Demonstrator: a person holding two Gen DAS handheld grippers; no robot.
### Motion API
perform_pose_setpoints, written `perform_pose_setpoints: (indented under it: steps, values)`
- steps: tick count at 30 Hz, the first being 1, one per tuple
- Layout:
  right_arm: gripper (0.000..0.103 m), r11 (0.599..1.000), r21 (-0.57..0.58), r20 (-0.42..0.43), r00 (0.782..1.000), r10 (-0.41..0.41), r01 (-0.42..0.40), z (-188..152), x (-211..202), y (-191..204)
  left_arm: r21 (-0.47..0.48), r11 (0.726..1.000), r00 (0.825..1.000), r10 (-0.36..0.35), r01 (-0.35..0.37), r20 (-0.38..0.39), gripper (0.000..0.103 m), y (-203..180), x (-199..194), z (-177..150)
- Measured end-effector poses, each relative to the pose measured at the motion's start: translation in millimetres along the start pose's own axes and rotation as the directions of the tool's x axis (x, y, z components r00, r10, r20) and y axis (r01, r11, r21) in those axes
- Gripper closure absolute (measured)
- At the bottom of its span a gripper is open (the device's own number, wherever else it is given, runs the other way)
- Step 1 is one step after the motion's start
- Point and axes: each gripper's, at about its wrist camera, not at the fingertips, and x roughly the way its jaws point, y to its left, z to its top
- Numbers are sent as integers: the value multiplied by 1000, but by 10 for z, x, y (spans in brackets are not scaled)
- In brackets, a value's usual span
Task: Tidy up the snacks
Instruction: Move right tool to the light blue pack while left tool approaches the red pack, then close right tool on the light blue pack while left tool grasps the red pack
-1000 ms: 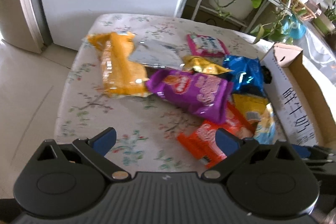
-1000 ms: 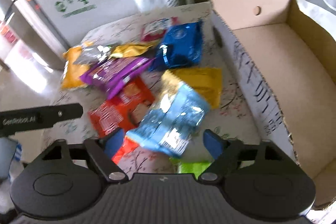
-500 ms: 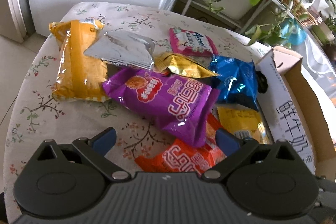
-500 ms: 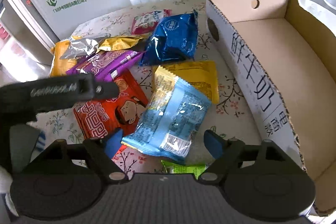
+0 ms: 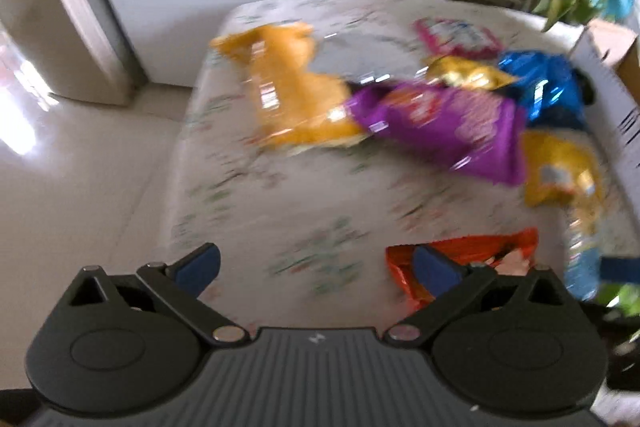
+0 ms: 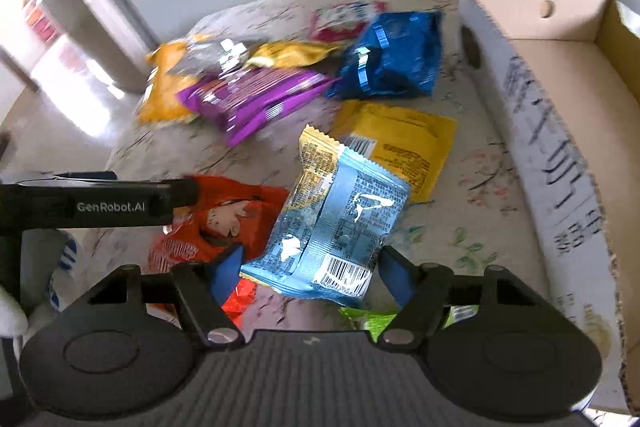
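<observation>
The light blue snack packet (image 6: pixel 336 223) lies on the flowered table, its near end between my right gripper's (image 6: pixel 310 275) blue pads. The jaws are closing on it, and the pads stand at its side edges without visibly squeezing it. My left gripper (image 5: pixel 316 267) is open over bare cloth, with its right pad (image 5: pixel 436 269) above the corner of the red packet (image 5: pixel 472 251). In the right wrist view, the black bar of the left tool (image 6: pixel 100 205) crosses over the red packet (image 6: pixel 224 215). The cardboard box (image 6: pixel 560 163) stands open at the right, its floor bare.
Purple (image 6: pixel 256 99), dark blue (image 6: pixel 392 59), yellow (image 6: pixel 400 147), orange (image 6: pixel 164 95), gold (image 6: pixel 292 53) and pink (image 6: pixel 340 17) packets lie across the table. A green packet (image 6: pixel 368 319) sits under my right gripper. Plants stand behind; the floor drops off at the left.
My right jaws have narrowed around the light blue packet, which lies where it did. The left gripper has pulled back and swung left, and its view is now blurred.
</observation>
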Motion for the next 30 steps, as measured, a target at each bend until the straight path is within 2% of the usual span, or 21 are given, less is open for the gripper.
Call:
perform_pose_setpoints:
  steps: [3,5,8,11,12,17,23,27,30]
  values:
    - [20,999,29,2,1000,19,-19,3,-40,-27,-78,995,998,-67,68,21,2,219,-142,-87]
    - [14,995,90,13,999,36,-37,29,-74,-94,-119,985,991,-118,125,59,2,318,-260,-151]
    - [12,979,190,30,997,75,-79,66,-114,-199,-92,976,976,-190,199,104,2,279,-399,-208]
    - [11,959,267,28,996,84,-89,89,-84,-273,-46,953,952,-296,300,74,2,87,-403,-215]
    - [11,956,281,25,996,83,-87,92,-70,-287,-35,949,948,-312,314,60,2,28,-388,-217]
    - [11,946,320,0,999,46,-44,99,-21,-310,24,957,957,-291,291,13,2,-280,-320,-247]
    - [10,951,309,-35,999,-6,16,137,75,-255,101,972,976,-214,211,24,2,-549,-256,-245]
    - [9,958,283,-46,999,-25,37,151,108,-206,162,979,992,-127,124,9,1,-578,-169,-298]
    - [9,964,260,-56,997,-44,57,153,117,-171,176,982,997,-70,65,25,1,-460,-153,-320]
